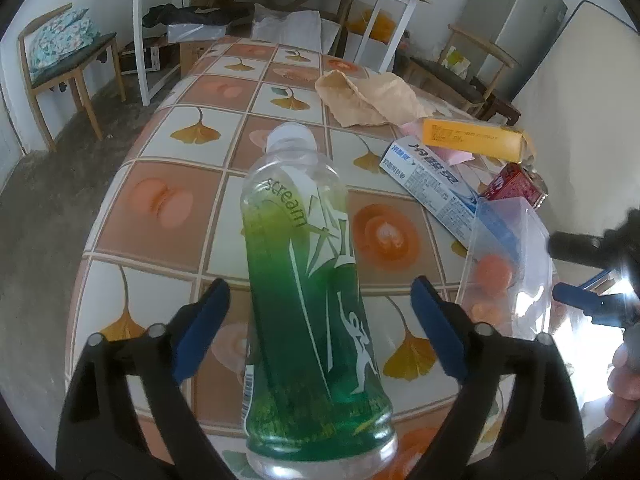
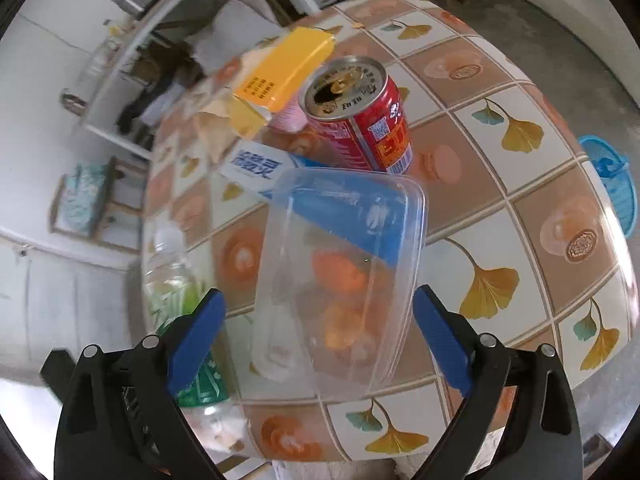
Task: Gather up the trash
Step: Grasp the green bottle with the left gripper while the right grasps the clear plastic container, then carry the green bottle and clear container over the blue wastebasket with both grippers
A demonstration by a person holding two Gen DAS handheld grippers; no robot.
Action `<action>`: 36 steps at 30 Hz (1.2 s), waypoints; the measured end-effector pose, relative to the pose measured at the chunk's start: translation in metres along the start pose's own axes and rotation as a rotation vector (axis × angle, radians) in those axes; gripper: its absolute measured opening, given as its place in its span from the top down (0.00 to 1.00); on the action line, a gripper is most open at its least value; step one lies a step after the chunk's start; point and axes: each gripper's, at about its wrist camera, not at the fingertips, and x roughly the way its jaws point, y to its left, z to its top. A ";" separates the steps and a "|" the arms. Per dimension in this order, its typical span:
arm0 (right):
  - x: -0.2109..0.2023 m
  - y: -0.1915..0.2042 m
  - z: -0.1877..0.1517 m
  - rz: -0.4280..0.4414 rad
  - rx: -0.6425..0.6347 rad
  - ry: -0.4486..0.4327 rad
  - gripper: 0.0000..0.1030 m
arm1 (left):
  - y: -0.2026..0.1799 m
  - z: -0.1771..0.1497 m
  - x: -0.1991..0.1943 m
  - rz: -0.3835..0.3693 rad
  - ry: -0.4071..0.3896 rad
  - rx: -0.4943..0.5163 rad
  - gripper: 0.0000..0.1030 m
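A clear plastic bottle with a green label (image 1: 312,300) lies on the tiled tablecloth, lengthwise between the fingers of my left gripper (image 1: 320,328), which is open and not touching it. A clear plastic container (image 2: 340,280) lies between the fingers of my right gripper (image 2: 320,332), also open with gaps on both sides. The container shows in the left wrist view (image 1: 508,264) at the right. The bottle shows blurred in the right wrist view (image 2: 180,308) at the left.
On the table: a red can (image 2: 356,116), a yellow box (image 2: 280,76), a blue-white toothpaste box (image 1: 432,180), a crumpled brown paper bag (image 1: 372,98). A blue basket (image 2: 612,184) stands on the floor beyond the table edge. Chairs and a white shelf stand behind.
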 end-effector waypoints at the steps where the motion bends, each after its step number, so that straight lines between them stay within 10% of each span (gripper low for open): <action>1: 0.005 0.003 0.001 -0.026 0.006 0.002 0.11 | 0.001 0.000 0.002 0.000 0.007 -0.004 0.24; 11: 0.044 0.006 0.006 -0.132 0.032 0.033 0.11 | 0.008 -0.003 0.016 -0.005 0.034 -0.041 0.41; 36: -0.007 -0.035 -0.020 0.095 -0.038 0.018 0.16 | 0.014 -0.031 -0.015 -0.119 0.030 -0.125 0.42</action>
